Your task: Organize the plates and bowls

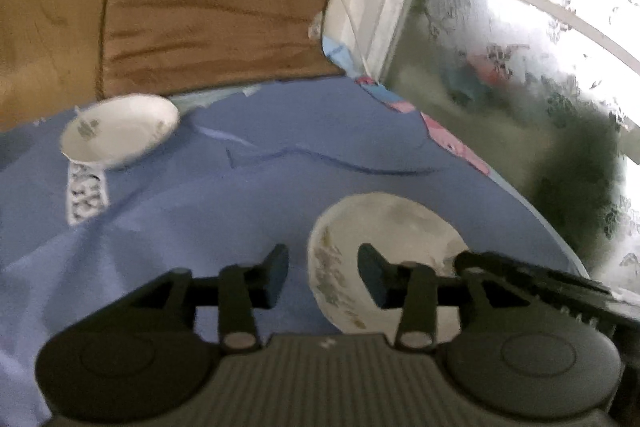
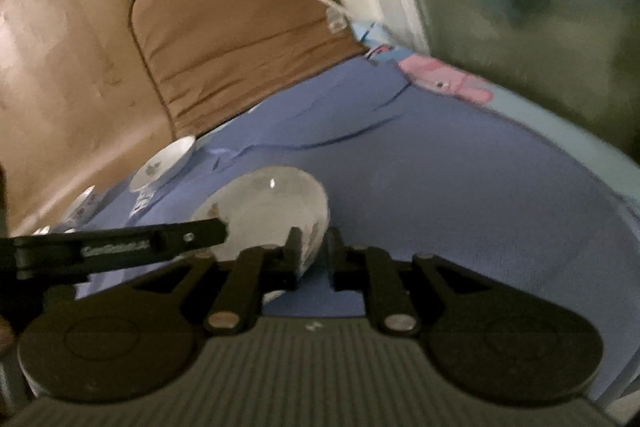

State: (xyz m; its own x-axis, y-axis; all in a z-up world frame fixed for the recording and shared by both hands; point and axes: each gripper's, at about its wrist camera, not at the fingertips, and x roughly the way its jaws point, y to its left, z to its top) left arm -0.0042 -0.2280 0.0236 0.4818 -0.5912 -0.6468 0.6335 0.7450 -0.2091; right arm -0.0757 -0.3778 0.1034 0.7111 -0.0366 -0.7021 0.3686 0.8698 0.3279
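The left claw point(image 1: 323, 277) stands released, its right finger inside the floral bowl point(image 1: 384, 259) on the blue sheet point(image 1: 248, 211). The right claw point(image 2: 314, 253) straddles this bowl's rim; grip unclear. 1 plate point(image 1: 120, 131) lies far ahead-left.

White bowl point(image 1: 384, 259) with faded green floral print, upright on blue cloth, nearest. Second white dish point(image 1: 120, 131), floral sprig inside, tilted, propped on a patterned piece, well apart at far left; more patterned dishes point(image 2: 82, 207) beyond it
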